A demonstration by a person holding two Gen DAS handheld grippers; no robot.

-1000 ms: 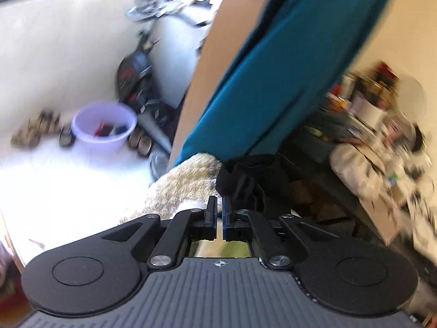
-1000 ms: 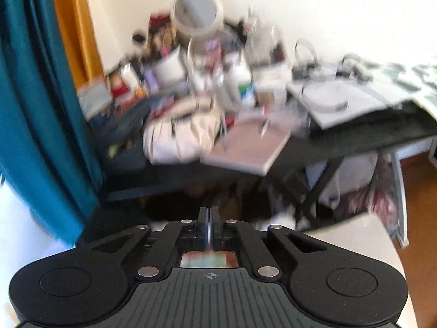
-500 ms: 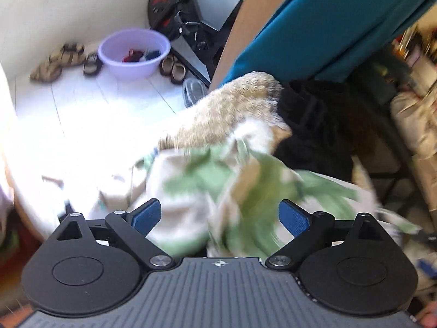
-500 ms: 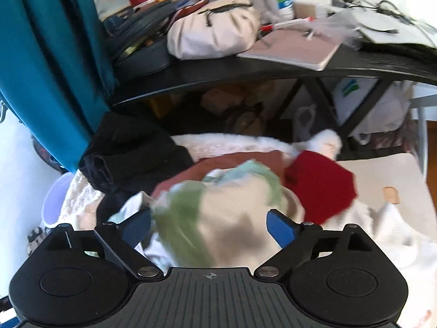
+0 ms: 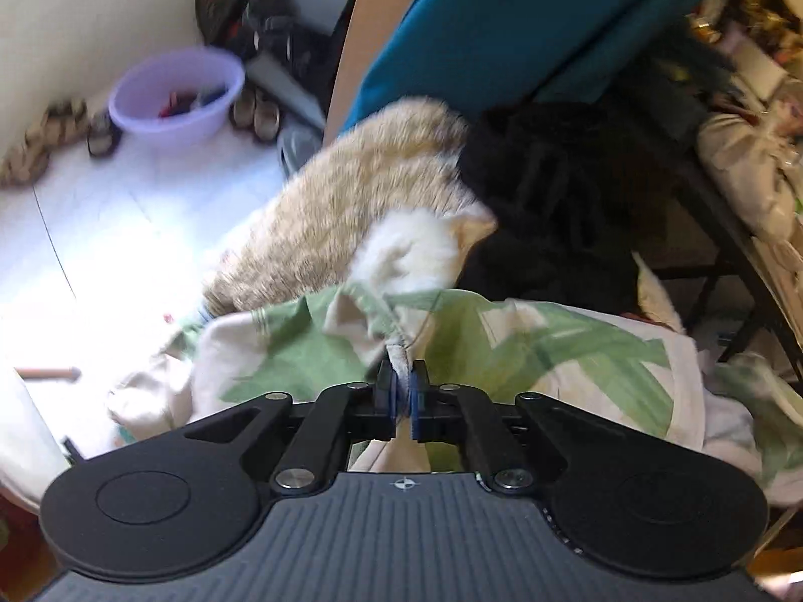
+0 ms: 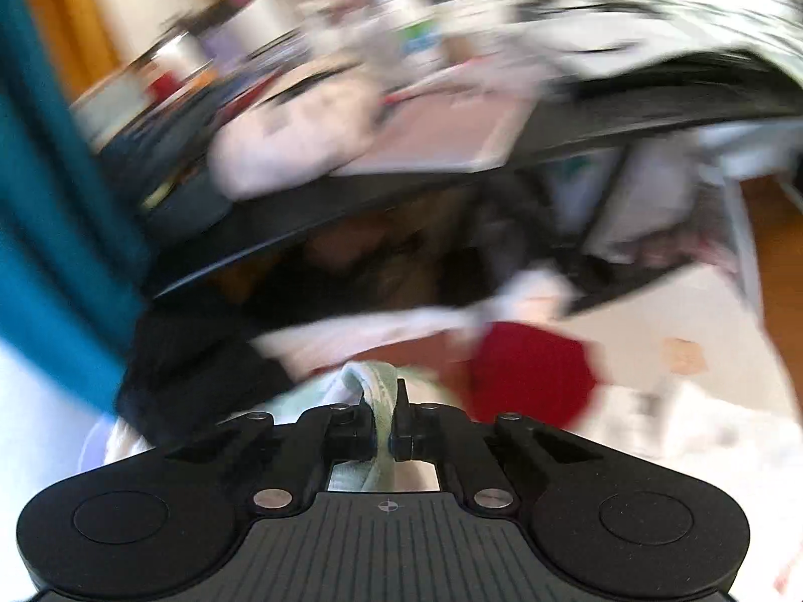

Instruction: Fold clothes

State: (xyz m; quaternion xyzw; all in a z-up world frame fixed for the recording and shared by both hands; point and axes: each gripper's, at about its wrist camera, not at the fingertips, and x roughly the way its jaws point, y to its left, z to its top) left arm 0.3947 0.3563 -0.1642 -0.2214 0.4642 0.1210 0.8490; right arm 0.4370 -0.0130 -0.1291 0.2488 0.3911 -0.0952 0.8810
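**Both grippers clamped on the green-and-cream garment**

On top of the heap of clothes, the left gripper [image 5: 401, 396] had closed its jaws on a raised ridge of the green-and-cream garment [image 5: 527, 351], and the right gripper [image 6: 385, 421] had closed on a pale green edge of what looked like the same cloth. Half a second earlier both sets of jaws stood wide over the pile with nothing between them; a second earlier they were shut and empty, aimed at the room. So the pick-up seemed made, and the garment was probably ready to be lifted clear and spread for folding.

The garment lay crumpled over a fluffy beige blanket [image 5: 361, 190], beside a black garment [image 5: 552, 190] and a red item [image 6: 532, 371]. Its outline, sleeves or hems could not be read, so which part each gripper held was unclear. The right wrist view was heavily smeared; the cluttered worktop [image 6: 602, 125] behind was barely legible, and any surface for folding was out of view
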